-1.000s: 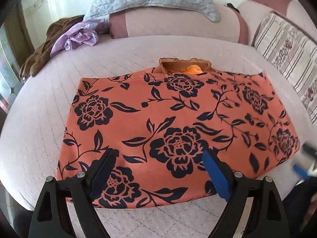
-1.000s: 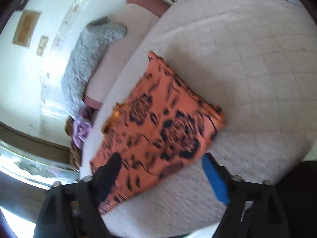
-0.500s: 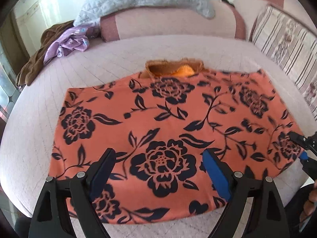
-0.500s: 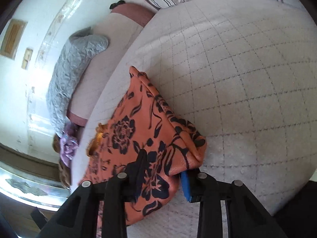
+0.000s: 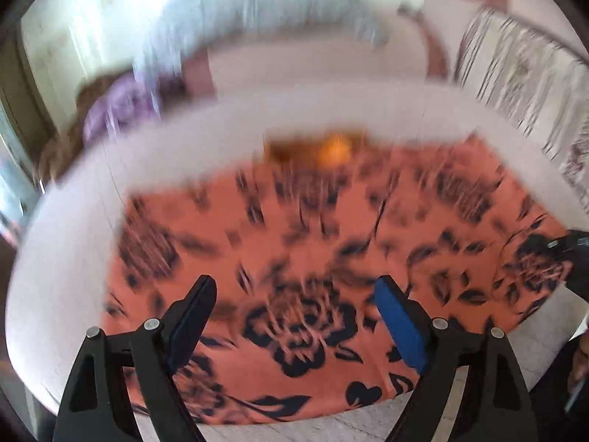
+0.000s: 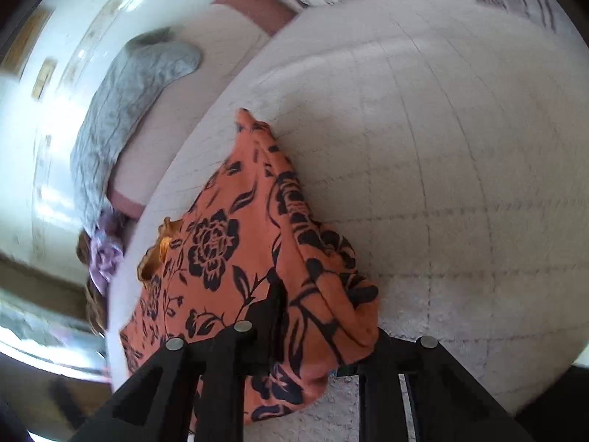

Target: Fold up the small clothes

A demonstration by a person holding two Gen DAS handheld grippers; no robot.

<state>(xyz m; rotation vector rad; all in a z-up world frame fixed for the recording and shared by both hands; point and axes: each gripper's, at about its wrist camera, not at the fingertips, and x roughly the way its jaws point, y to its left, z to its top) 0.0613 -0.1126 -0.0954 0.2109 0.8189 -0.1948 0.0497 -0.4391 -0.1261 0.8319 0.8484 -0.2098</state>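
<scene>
We have the orange flowered garment lying spread on the pale quilted bed, its brown neckline on the far side from us in the left wrist view, which is badly smeared. The right gripper is pinching the garment's right-hand edge: cloth is bunched between its closed fingers and lifted off the bed in a ridge. The left gripper hangs above the near hem with its fingers spread wide and nothing between them; whether they touch the cloth we cannot tell. Judgement: this is the start of the first fold, one side gripped, the other not yet taken. The next move, as we read it, calls for the left gripper to close on the near hem or left corner so both ends of an edge are held, then for the edge to be carried across evenly. With only one side held, we would expect the cloth to drag and wrinkle.
</scene>
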